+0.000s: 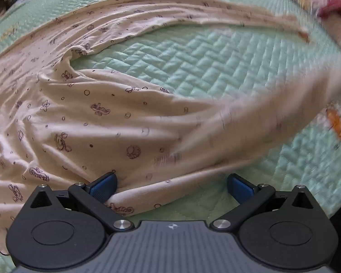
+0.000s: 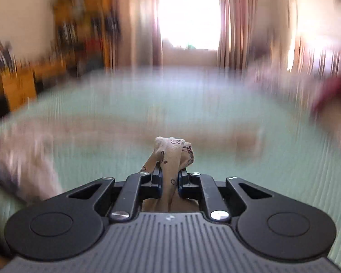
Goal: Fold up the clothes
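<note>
Cream cotton printed with small dark doodles fills most of the left wrist view: the garment (image 1: 97,118) lies spread on a mint-green quilted bedspread (image 1: 193,68), one long part running along the far side and another sweeping from the left toward the right, where it smears into blur and its end cannot be made out. The left gripper (image 1: 171,187) points steeply down at it with its blue-padded jaws standing wide apart; the left pad (image 1: 104,186) rests against a fold of the cloth, the other is over bare quilt, and nothing is pinched between them. The garment's left part runs off the frame, and a dark red blurred thing (image 1: 334,9) at the top right corner is too smeared to name (cloth or a sleeve, I cannot tell). From the right wrist view nearly everything past the tool is streaked by motion: the green bedspread (image 2: 216,170) is a pale wash, the bright window (image 2: 188,11) and pinkish curtains (image 2: 234,22) are only shapes, and the wooden furniture (image 2: 20,86) at the left is unreadable. Sharp, though, is the right gripper (image 2: 169,179), its jaws drawn close and clamped on a bunched piece of the same printed garment (image 2: 174,152), which sticks up past the fingertips in a knot and trails down behind the jaws, out of sight.
</note>
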### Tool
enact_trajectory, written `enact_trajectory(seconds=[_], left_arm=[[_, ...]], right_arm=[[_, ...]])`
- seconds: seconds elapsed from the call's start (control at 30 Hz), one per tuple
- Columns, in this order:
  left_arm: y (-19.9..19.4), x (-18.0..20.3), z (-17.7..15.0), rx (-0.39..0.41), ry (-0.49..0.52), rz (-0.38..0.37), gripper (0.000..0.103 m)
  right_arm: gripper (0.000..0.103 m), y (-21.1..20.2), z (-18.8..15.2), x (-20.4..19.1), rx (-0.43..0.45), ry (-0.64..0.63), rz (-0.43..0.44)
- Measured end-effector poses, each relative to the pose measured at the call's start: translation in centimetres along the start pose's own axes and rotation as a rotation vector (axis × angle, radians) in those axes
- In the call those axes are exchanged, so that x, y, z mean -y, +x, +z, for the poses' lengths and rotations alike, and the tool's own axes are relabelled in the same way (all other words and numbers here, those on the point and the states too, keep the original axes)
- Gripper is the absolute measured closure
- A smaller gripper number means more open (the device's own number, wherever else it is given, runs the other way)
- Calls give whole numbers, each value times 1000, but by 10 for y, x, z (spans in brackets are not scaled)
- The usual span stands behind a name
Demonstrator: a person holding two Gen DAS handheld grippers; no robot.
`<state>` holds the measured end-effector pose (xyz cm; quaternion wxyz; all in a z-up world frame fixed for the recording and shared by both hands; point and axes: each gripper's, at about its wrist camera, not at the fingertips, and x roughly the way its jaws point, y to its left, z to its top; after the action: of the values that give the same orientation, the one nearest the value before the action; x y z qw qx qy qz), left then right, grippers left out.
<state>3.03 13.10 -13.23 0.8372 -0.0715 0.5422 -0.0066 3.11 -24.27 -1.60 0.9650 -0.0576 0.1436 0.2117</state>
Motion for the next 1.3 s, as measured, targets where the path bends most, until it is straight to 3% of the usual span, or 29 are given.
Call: enact_trajectory(seconds=[0.07,0.13,0.17,0.23,0.3,0.37,0.5,0.6,0.63,0.67,0.73,0.8,0.87,0.9,0.93,1.0,1.03,1.17,1.27,1.3], left_arm=[[-6,-12,-1,21,-68,-74,1],[-10,-26,-5,41,-152,-162,1],[-13,-34,-7,49,-195,-205,1],[-16,-46,-12,61,-263,-276,1],[-18,-51,-13,58,-294,-302,1],[-20,-54,-14,56,-314,-315,1],[-22,-52,-11,51,-328,-333,1],[-22,-48,-7,43,-357,-373,1],[-23,-46,-6,44,-364,-383,1],[-25,-44,-5,46,-371,-393,1],[-27,-42,-3,43,-376,-397,1],[-29,-41,-1,35,-385,-398,1],[-30,-45,-1,29,-405,-399,1],[-30,-49,-1,26,-417,-393,1],[-29,-52,-2,23,-430,-386,1],[-28,-59,-2,23,-466,-373,1],[-30,-61,-2,29,-476,-369,1],[-41,-69,-2,62,-496,-364,1],[-49,-73,-3,83,-471,-364,1],[-49,-74,-4,85,-464,-365,1]], right_arm=[[70,-2,2,1,57,-118,-86],[31,-4,3,3,114,-236,-171],[30,-4,-3,6,103,-276,-207],[30,0,-36,18,-26,-276,-247],[31,-4,-71,41,-160,-103,-248],[31,-14,-99,64,-240,111,-251],[30,-32,-132,104,-227,578,-178],[30,-20,-143,124,-196,892,-27],[30,-10,-142,127,-195,967,11],[30,1,-138,125,-204,980,-7],[30,26,-124,116,-258,921,-93],[32,57,-116,107,-350,828,-125],[49,82,-110,96,-381,778,-73],[85,94,-106,91,-396,756,-45],[91,104,-100,88,-410,740,-16],[91,123,-78,81,-399,661,49],[91,126,-63,78,-358,600,82],[91,111,15,67,-48,284,204],[89,74,29,86,138,136,289],[81,63,25,95,160,108,294]])
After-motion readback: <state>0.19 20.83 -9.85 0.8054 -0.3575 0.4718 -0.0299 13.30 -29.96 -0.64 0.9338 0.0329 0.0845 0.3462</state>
